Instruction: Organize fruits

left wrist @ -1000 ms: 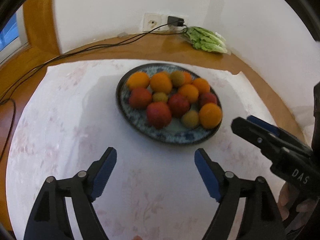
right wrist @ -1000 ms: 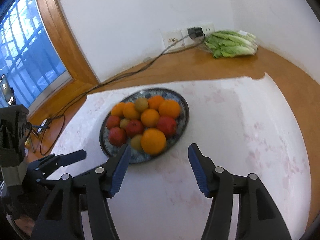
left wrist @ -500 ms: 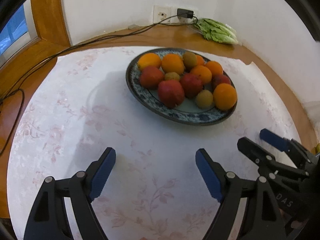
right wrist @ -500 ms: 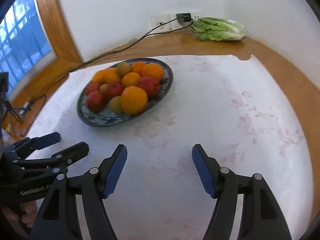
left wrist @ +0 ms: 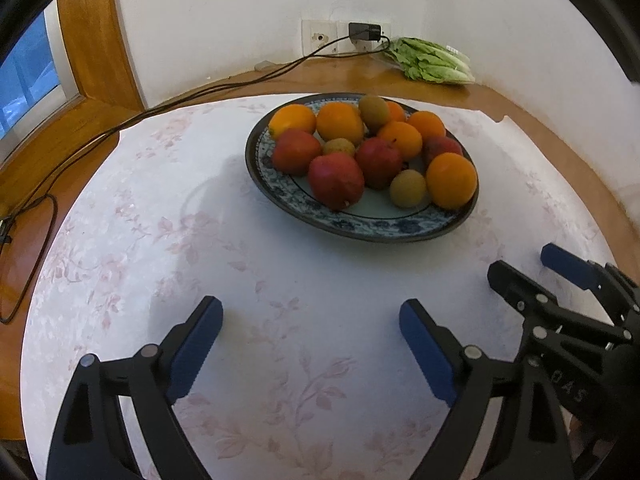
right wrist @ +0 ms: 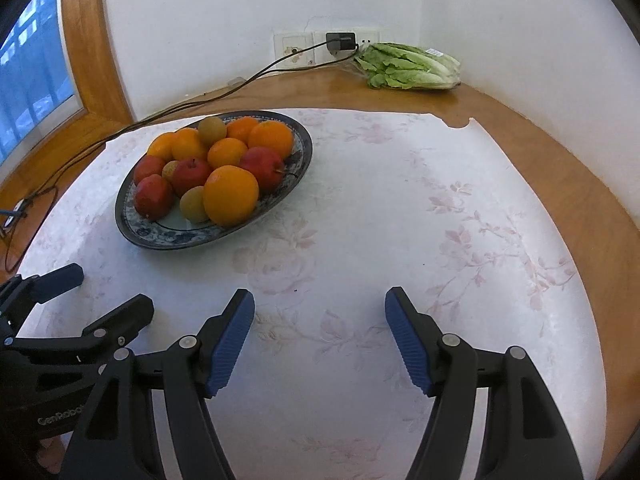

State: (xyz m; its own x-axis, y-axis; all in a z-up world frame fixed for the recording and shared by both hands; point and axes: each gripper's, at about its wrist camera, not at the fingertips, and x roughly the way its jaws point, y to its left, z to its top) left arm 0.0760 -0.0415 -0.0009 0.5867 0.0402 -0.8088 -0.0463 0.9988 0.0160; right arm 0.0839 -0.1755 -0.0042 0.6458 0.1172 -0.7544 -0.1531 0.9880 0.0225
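Note:
A blue-patterned plate (left wrist: 360, 232) (right wrist: 168, 240) holds several oranges (left wrist: 451, 180) (right wrist: 230, 195), red apples (left wrist: 336, 181) (right wrist: 153, 197) and small yellow-brown fruits (left wrist: 407, 189). It sits on a pale floral cloth (left wrist: 280, 280). My left gripper (left wrist: 310, 306) (right wrist: 111, 287) hovers low over the cloth in front of the plate. Its jaws are opening and nothing is between them. My right gripper (right wrist: 320, 295) (left wrist: 522, 260) stands open and empty to the right of the left one, with the plate ahead on its left. Neither touches any fruit.
A bagged lettuce (left wrist: 430, 62) (right wrist: 408, 66) lies at the back by the wall corner. A charger (left wrist: 362, 32) sits in the wall socket, and its cable (left wrist: 120, 128) runs left across the wooden tabletop (right wrist: 560, 140). A window is at the far left.
Both grippers have sunk towards the cloth and now sit further back from the plate. Both pairs of jaws stand a little wider than a second ago.

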